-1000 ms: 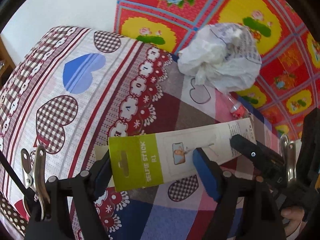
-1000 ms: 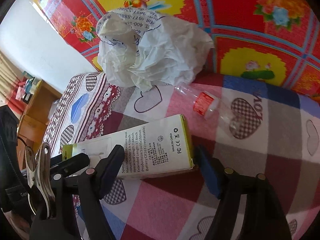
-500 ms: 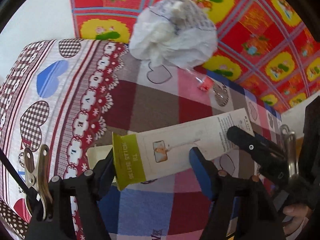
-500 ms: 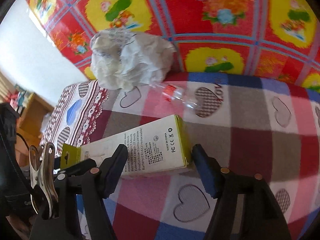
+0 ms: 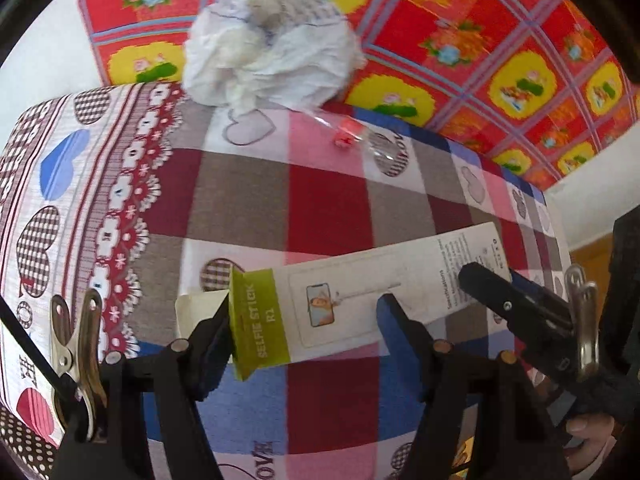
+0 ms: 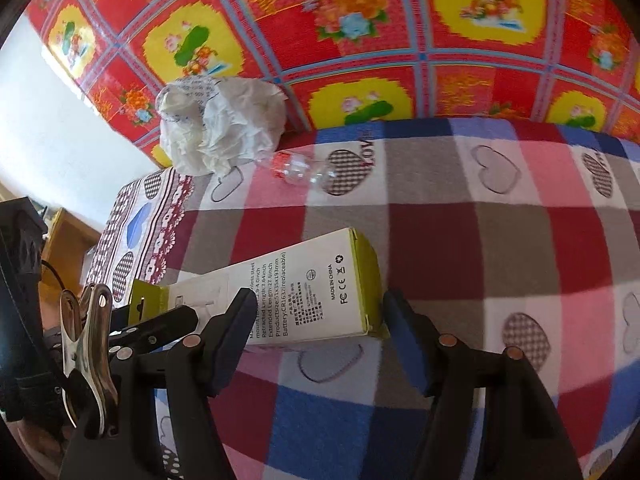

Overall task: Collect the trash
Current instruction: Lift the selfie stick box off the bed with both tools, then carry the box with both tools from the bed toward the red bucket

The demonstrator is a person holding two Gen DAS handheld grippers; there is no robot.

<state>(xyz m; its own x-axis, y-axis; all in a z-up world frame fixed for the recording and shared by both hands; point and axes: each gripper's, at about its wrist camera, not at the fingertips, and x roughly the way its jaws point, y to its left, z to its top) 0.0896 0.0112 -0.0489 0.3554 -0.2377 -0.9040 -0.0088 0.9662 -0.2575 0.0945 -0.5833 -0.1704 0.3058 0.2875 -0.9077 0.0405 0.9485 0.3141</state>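
A white and green selfie-stick box point(image 5: 360, 296) is held between both grippers above the heart-patterned bed cover. My left gripper point(image 5: 304, 328) is shut on the box's green end. My right gripper point(image 6: 320, 320) is shut on the other end of the box point(image 6: 304, 300). A crumpled white paper ball point(image 5: 268, 48) lies at the far edge of the bed, also in the right wrist view point(image 6: 220, 124). A small clear plastic bottle with a red label point(image 5: 356, 136) lies just in front of the ball, also in the right wrist view point(image 6: 300, 168).
A red and yellow flowered cloth point(image 6: 360, 40) rises behind the bed. A white wall point(image 6: 48, 140) is at the left. Wooden furniture point(image 6: 68, 240) stands past the bed's left edge. The checked bed cover point(image 5: 328, 208) lies between the box and the ball.
Both grippers have drawn back and up from the paper ball and the bottle with the box held between them. The ball and the bottle look smaller and farther now.
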